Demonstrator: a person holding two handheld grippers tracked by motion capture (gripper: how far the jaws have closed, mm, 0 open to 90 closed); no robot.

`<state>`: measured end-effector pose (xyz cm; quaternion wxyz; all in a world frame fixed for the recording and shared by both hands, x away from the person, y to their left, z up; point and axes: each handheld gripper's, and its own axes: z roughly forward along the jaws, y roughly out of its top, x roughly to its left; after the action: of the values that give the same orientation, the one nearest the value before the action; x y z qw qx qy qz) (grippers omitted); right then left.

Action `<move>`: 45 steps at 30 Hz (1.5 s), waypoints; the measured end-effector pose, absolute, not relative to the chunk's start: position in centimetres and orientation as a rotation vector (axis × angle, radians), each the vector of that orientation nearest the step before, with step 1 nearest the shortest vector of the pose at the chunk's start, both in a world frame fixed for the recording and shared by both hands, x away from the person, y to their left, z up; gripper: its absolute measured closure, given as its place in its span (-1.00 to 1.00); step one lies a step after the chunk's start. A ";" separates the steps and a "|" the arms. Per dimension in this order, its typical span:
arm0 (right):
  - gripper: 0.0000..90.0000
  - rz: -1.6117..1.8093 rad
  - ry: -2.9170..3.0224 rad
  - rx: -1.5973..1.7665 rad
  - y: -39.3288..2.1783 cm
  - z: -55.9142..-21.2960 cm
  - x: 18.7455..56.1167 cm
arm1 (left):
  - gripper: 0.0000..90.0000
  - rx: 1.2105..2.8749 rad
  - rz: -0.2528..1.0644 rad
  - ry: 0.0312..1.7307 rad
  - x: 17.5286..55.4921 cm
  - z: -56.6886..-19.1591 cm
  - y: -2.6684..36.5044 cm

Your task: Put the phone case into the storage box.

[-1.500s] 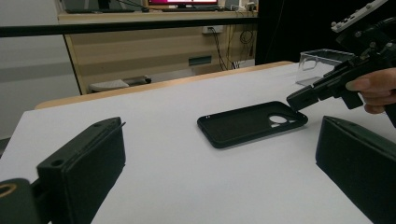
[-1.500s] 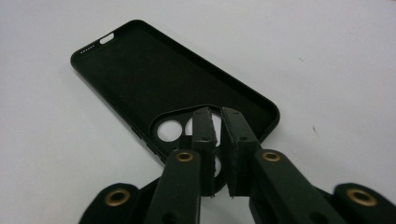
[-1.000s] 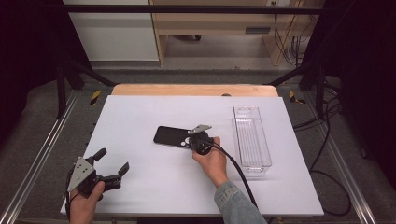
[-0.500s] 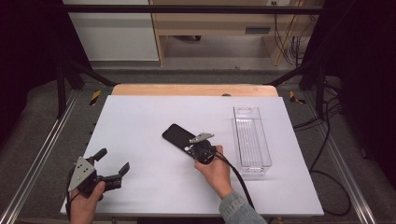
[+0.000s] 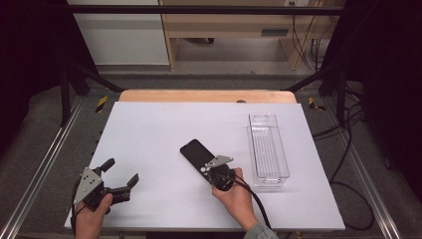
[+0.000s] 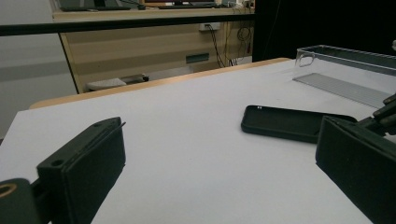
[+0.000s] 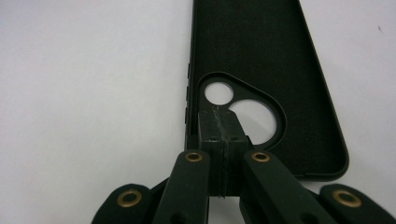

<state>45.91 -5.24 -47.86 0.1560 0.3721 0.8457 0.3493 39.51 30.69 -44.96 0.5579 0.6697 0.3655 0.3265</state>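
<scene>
A black phone case (image 5: pixel 195 152) lies inside-up and slanted on the white table top (image 5: pixel 149 124), right of centre. My right gripper (image 5: pixel 206 168) is shut, and its joined tips rest on the case's near end. In the right gripper view the tips (image 7: pixel 223 122) sit at the camera cutout of the case (image 7: pixel 261 51), with nothing between the pads. My left gripper (image 5: pixel 120 172) stands open at the table's near left corner, held just above the surface. Its view looks between its two jaws (image 6: pixel 219 172) across the table to the case (image 6: pixel 289 122).
A long clear plastic tray (image 5: pixel 268 149) stands right of the case, lengthwise toward the far edge, also seen in the left gripper view (image 6: pixel 345 70). A cable (image 5: pixel 254 199) trails from the right gripper over the near edge. A wooden strip borders the far side.
The right hand has drawn the case to the right and nearer, turning it from nearly crosswise to slanted. The left gripper has stayed where it was.
</scene>
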 end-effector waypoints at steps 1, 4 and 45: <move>1.00 1.007 2.423 1.066 -5.4 -47.9 45.6 | -0.97 1.580 0.771 0.862 39.5 -45.0 30.7; 1.00 1.006 2.431 1.060 -5.7 -47.9 45.0 | -0.97 1.582 0.770 0.862 39.5 -45.0 30.6; 0.97 1.077 2.509 0.948 -10.1 -47.9 38.7 | -0.96 1.609 0.782 0.862 39.0 -45.0 30.2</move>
<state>38.69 -10.08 -47.93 0.1252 0.3255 0.8613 0.3696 39.02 30.18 -45.00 0.5463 0.6786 0.3636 0.3300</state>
